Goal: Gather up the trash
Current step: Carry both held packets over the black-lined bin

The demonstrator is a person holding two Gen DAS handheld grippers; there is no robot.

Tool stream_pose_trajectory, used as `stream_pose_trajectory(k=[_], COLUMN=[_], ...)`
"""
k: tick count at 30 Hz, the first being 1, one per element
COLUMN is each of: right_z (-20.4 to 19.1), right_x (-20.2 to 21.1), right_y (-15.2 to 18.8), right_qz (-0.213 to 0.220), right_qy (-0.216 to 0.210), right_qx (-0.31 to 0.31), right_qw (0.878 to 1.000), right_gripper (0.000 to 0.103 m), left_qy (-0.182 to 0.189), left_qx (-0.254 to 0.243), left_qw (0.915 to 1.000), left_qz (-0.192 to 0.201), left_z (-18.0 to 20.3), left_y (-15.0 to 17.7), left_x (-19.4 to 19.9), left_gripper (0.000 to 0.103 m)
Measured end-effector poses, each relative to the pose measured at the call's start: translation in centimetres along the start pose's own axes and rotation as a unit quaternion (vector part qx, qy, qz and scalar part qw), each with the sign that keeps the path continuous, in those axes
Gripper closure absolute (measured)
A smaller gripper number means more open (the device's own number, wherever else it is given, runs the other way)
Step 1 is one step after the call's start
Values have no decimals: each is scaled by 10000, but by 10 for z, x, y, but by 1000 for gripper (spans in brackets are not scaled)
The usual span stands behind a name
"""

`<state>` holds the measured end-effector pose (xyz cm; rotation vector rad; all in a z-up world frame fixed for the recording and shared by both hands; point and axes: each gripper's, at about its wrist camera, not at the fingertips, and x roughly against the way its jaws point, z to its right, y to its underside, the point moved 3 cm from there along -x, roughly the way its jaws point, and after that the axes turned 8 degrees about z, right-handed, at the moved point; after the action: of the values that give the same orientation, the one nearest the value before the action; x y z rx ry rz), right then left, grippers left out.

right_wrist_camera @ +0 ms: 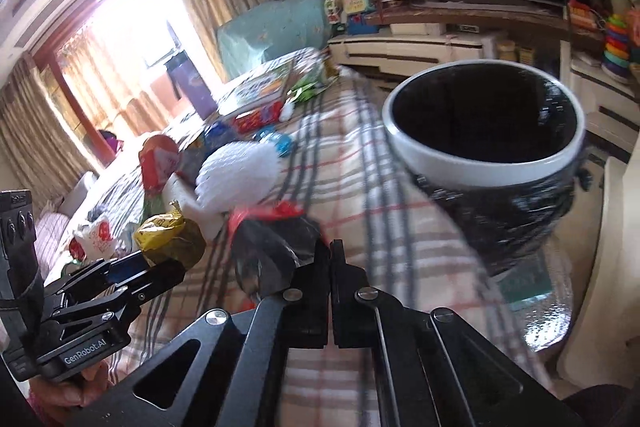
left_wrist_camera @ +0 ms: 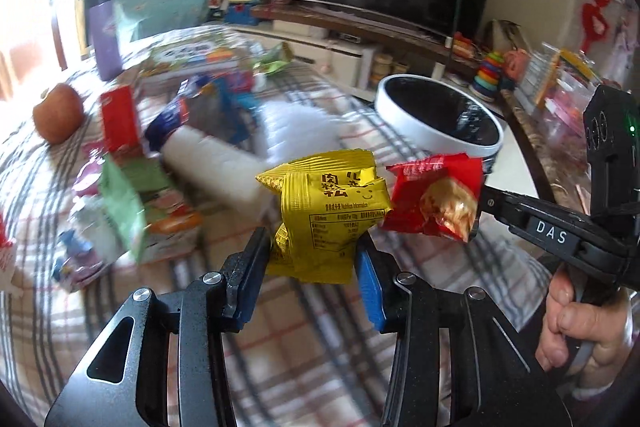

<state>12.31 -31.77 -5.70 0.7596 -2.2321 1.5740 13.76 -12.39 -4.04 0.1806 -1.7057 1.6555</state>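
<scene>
Item: left gripper (left_wrist_camera: 312,251) fingers pinch the yellow wrapper (left_wrist_camera: 326,215); right gripper (right_wrist_camera: 330,247) fingers, pressed together, nip the red wrapper (left_wrist_camera: 434,197), both near the bin (right_wrist_camera: 484,119). We judge the red one (held by an edge) likeliest to slip onto the plaid desk (right_wrist_camera: 344,163).

The left gripper (left_wrist_camera: 312,259) is clamped on a wrapper (left_wrist_camera: 328,219). The right gripper (right_wrist_camera: 330,255) is pinched tight (a hand (left_wrist_camera: 580,323) grips its handle).

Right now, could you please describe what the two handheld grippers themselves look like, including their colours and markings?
Both are matte black metal with silver screw heads and cut-out slots. The left gripper has blue pads on its fingers, and its body reads GenRobot.AI in the right wrist view. The right gripper carries a white DAS label and a black box with a green light. The hand gripping its handle shows no clear sleeve.
</scene>
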Motion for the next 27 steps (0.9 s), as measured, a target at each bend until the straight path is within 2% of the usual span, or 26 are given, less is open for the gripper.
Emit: stream_pose_trajectory(k=[12, 27], right_z=[52, 110], right_x=[29, 18], right_y=[-31, -74], right_qz=[408, 496], right_qy=[463, 872], right_qx=[-265, -450], right_qw=[9977, 9939], right_gripper=[103, 103], left_qy=[322, 643], left_qx=[-360, -495], left_qw=[9988, 9965], left_qz=[-31, -183], left_z=[49, 91], left_y=[-27, -69], left_x=[-26, -78], left_gripper=[61, 61])
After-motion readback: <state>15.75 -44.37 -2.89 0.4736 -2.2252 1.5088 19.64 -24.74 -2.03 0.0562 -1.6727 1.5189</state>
